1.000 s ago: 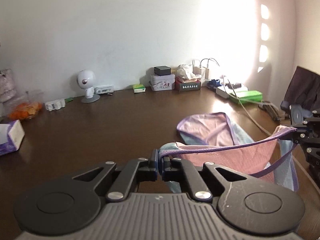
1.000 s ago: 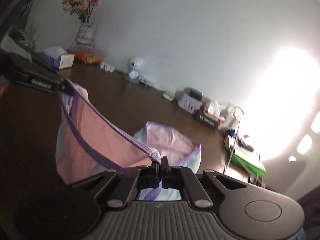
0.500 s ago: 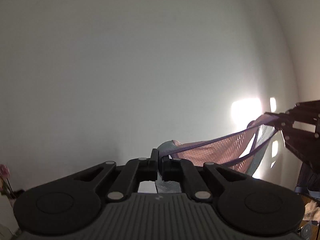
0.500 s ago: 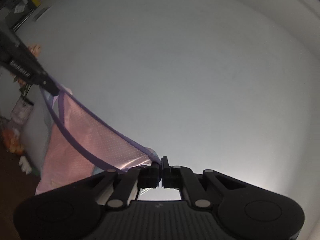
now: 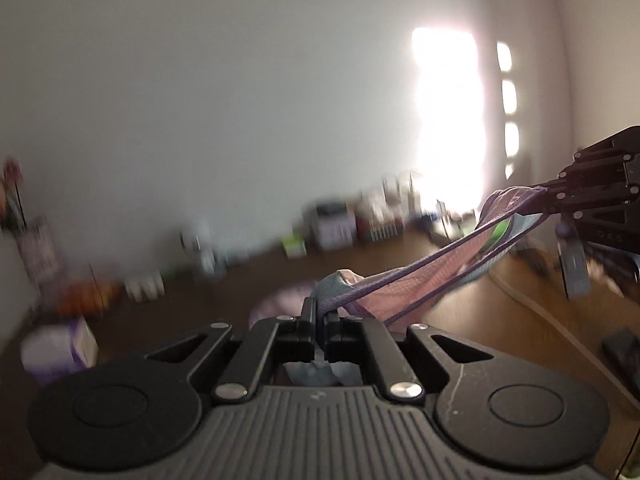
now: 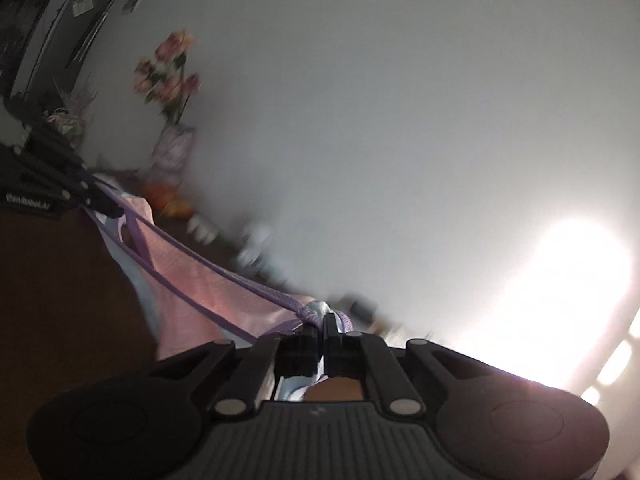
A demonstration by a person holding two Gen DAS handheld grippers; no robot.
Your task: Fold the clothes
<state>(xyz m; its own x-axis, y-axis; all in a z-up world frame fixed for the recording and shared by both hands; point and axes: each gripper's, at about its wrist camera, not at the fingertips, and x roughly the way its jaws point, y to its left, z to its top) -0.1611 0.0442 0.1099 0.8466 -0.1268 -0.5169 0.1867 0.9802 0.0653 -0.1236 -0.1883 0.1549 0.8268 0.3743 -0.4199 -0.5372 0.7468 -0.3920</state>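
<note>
Garment [image 5: 416,288], thin pink mesh with purple binding, is judged light, limp and stretchy. It is pinched at opposite binding edges by left claw [image 5: 320,322] and right claw [image 6: 323,326], both closed on it; grips are best kept on the binding.

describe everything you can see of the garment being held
The garment is thin pink dotted mesh with purple elastic trim and pale blue panels. It hangs stretched in the air above the brown table, pinched at one end by the left hand-held gripper and at the other by the right hand-held gripper.

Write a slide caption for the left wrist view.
Left hand-held gripper and right hand-held gripper stretch a pink, purple-trimmed garment above the brown table.
</note>
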